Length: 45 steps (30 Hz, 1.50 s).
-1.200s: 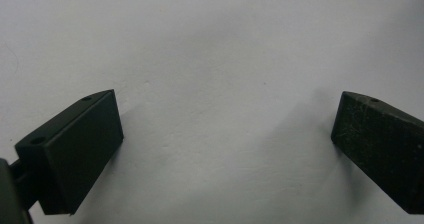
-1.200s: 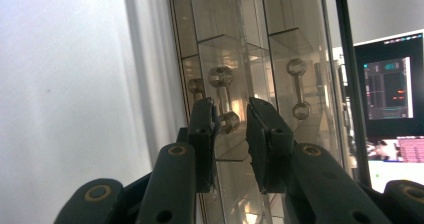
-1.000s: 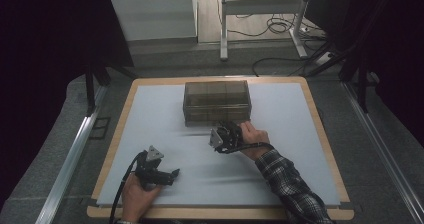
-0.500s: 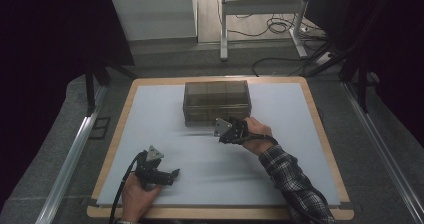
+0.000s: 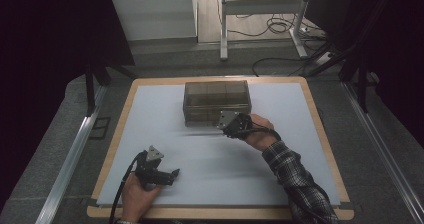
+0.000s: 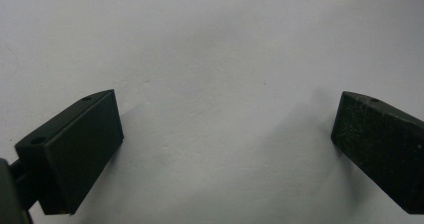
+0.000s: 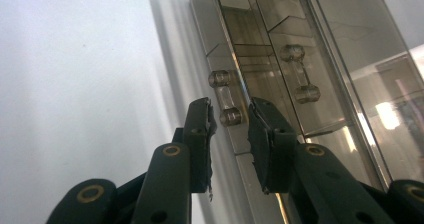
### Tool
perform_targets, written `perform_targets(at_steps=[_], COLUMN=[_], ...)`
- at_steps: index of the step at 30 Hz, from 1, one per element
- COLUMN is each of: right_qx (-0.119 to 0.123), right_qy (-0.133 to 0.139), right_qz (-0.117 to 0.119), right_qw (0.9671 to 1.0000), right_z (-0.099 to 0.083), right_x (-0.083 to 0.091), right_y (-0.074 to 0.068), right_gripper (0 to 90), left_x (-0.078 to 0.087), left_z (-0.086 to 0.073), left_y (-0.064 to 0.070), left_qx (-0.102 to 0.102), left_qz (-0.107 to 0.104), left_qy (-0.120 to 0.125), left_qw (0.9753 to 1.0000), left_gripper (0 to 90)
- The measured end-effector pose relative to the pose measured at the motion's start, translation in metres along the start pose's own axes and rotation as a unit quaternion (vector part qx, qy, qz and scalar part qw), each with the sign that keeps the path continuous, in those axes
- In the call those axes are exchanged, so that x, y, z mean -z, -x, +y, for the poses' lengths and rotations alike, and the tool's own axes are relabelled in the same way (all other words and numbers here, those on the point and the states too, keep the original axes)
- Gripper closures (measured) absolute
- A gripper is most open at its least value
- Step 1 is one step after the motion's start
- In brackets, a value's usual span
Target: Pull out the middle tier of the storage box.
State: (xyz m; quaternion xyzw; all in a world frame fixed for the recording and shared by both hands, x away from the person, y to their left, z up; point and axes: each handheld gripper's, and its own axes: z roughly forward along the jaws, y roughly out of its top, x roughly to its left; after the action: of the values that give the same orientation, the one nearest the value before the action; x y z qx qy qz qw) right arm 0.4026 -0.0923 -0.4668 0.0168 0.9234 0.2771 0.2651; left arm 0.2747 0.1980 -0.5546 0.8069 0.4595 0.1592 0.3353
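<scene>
Drawer box: a smoky clear plastic drawer box (image 5: 216,101) sits toward 12 o'clock on the pale mat (image 5: 150,134), its front facing 6 o'clock.
Handles: two small clear handles show on the front in the right gripper view; the nearer handle (image 7: 225,99) lies just ahead of the jaw tips.
Right tool: the right tool (image 7: 232,120) is at the box front, jaws part open with a narrow gap, gripping nothing yet.
Left tool: the left tool (image 5: 161,174) rests at 7 o'clock on the mat, jaws spread wide, empty.
Bench: the wooden bench (image 5: 320,129) carries the mat.
Progress: drawers look closed; judged early, with the handle grasp and pull to come.
</scene>
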Motion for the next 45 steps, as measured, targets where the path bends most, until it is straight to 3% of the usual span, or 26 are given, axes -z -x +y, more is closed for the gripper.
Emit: perform_targets(at_steps=[9, 16, 24, 30, 39, 45], right_qx=[-0.013, -0.015, -0.024, -0.017, -0.009, -0.005], right_qy=[-0.005, -0.012, -0.015, -0.033, -0.053, -0.064], right_qz=[0.04, 0.055, 0.088, 0.099, 0.142, 0.155], right_qw=[0.9991, 0.9983, 0.9957, 0.9944, 0.9884, 0.9859], right_z=[-0.005, -0.011, -0.017, -0.022, -0.024, -0.025], right_x=[0.005, 0.004, 0.001, -0.004, -0.014, -0.019], right_y=[0.018, 0.03, 0.043, 0.049, 0.061, 0.065], right_gripper=[69.4, 68.5, 68.6, 68.9, 71.6, 80.3], left_x=[0.0, 0.0, 0.0, 0.0, 0.0, 0.0], left_z=[0.0, 0.0, 0.0, 0.0, 0.0, 0.0], left_y=[0.0, 0.0, 0.0, 0.0, 0.0, 0.0], left_qx=[0.0, 0.0, 0.0, 0.0, -0.001, -0.001], left_qz=[0.0, 0.0, 0.0, 0.0, 0.0, 0.0], left_qy=[0.0, 0.0, 0.0, 0.0, -0.001, -0.001], left_qw=[1.0, 1.0, 1.0, 1.0, 1.0, 1.0], left_gripper=[0.0, 0.0, 0.0, 0.0, 0.0, 0.0])
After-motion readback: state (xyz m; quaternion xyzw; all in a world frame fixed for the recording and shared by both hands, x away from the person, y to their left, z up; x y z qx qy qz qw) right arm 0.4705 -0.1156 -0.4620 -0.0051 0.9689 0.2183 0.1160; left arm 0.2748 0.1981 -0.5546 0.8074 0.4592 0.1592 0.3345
